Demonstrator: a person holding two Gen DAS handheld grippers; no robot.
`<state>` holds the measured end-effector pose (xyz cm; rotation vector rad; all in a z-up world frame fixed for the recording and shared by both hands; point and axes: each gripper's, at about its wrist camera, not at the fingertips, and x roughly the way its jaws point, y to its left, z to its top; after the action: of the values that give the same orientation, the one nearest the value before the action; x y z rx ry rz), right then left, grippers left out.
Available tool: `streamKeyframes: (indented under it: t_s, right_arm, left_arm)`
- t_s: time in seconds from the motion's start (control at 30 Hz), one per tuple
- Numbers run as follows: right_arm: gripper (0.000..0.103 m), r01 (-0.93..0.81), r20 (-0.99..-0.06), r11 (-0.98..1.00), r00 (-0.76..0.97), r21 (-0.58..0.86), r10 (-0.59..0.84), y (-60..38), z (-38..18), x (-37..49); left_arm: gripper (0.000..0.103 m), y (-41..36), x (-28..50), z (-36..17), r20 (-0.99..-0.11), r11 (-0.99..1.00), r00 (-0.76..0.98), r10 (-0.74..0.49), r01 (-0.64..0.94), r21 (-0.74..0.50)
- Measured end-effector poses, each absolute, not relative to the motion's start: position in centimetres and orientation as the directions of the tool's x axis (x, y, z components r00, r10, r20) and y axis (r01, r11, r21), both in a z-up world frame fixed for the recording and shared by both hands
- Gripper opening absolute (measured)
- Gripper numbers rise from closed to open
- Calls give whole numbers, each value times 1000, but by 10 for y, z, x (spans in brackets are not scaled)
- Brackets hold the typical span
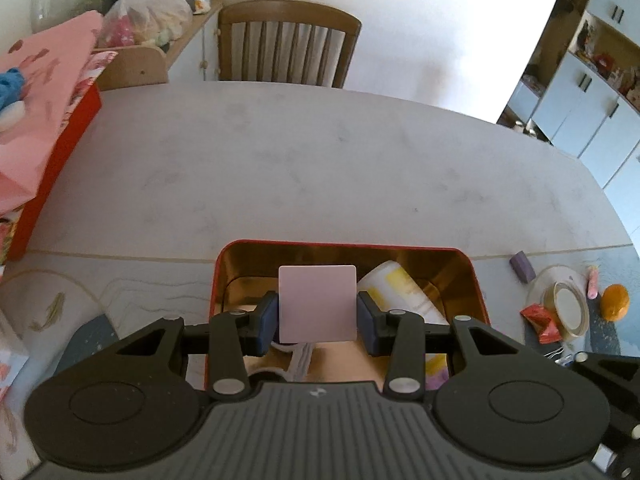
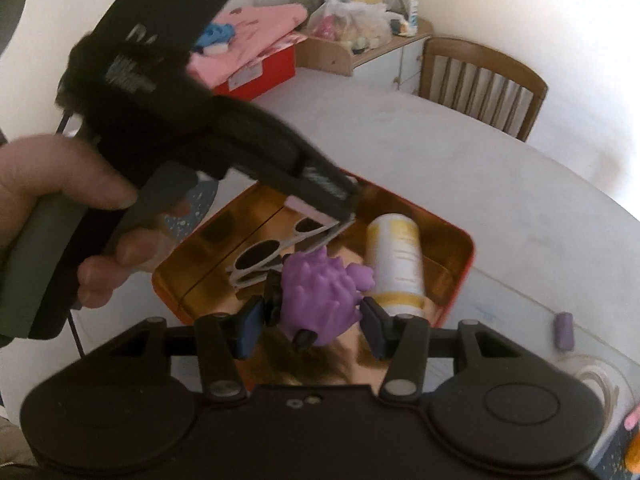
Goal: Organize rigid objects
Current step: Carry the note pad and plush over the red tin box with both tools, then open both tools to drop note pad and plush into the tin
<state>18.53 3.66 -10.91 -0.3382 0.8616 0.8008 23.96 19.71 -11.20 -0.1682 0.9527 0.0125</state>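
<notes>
A red tin with a gold inside stands on the table; it also shows in the right wrist view. My left gripper is shut on a flat pink square card and holds it over the tin. In the right wrist view the left gripper reaches into the tin from the left, with the pink card at its tip. My right gripper is open around a purple spiky toy inside the tin. White sunglasses and a white-and-yellow can lie in the tin.
A purple block lies on the table right of the tin. A plate, a red wrapper and an orange sit at the right. A red box with pink cloth stands at the left. A wooden chair is behind.
</notes>
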Motion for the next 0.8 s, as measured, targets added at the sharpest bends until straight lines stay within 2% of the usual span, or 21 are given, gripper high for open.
streamKeyframes:
  t_s: [0.37,0.8]
  right_arm:
    - [51,-744,-799,668,417,-27,433,60,-133,193]
    - [52,-742,-825,671,378,2,421,64,-145,197]
  left_arm:
    - [41,204,257,-129,-831,988,550,-76,-68,-136]
    - [41,207,261,-139,-836,987,543,-81,-73,-143]
